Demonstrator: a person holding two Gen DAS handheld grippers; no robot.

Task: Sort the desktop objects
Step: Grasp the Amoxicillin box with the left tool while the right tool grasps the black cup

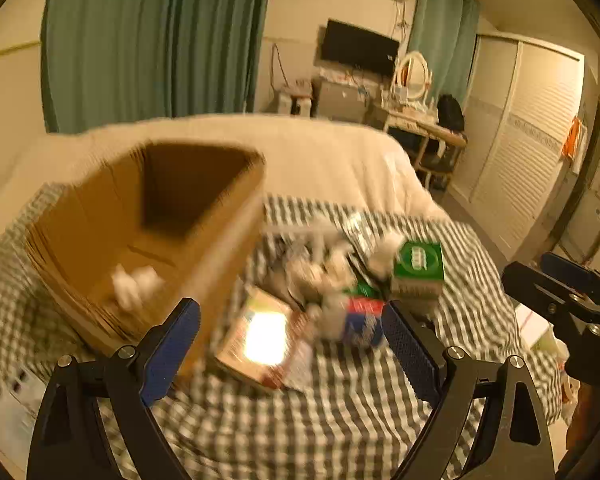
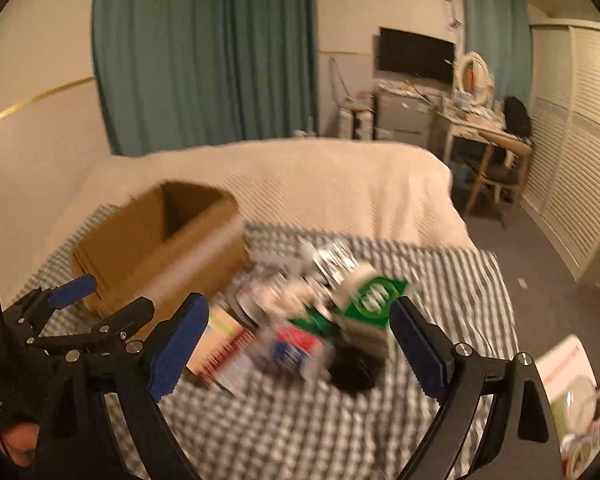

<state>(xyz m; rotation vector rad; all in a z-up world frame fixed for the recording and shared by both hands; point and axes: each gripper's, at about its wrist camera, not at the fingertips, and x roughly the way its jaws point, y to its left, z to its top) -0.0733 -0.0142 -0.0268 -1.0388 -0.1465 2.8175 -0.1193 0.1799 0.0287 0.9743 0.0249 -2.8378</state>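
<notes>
An open cardboard box point(image 1: 152, 240) stands on a checked cloth point(image 1: 300, 420) at the left, with crumpled white paper point(image 1: 134, 282) inside; it also shows in the right wrist view point(image 2: 160, 248). A blurred pile of objects lies right of it: a green box point(image 1: 418, 264), a red and blue packet point(image 1: 360, 320), a glossy book point(image 1: 260, 340). My left gripper point(image 1: 292, 344) is open and empty, above the pile's near edge. My right gripper point(image 2: 300, 344) is open and empty over the pile, near the green box point(image 2: 374, 294). The right gripper also shows at the left wrist view's right edge point(image 1: 564, 304).
A cream blanket point(image 1: 300, 152) covers the bed beyond the cloth. A white carton and small items point(image 2: 568, 384) lie at the right edge. A desk with a mirror point(image 1: 416, 104), a TV point(image 1: 360, 46) and louvred wardrobe doors point(image 1: 520, 152) stand behind.
</notes>
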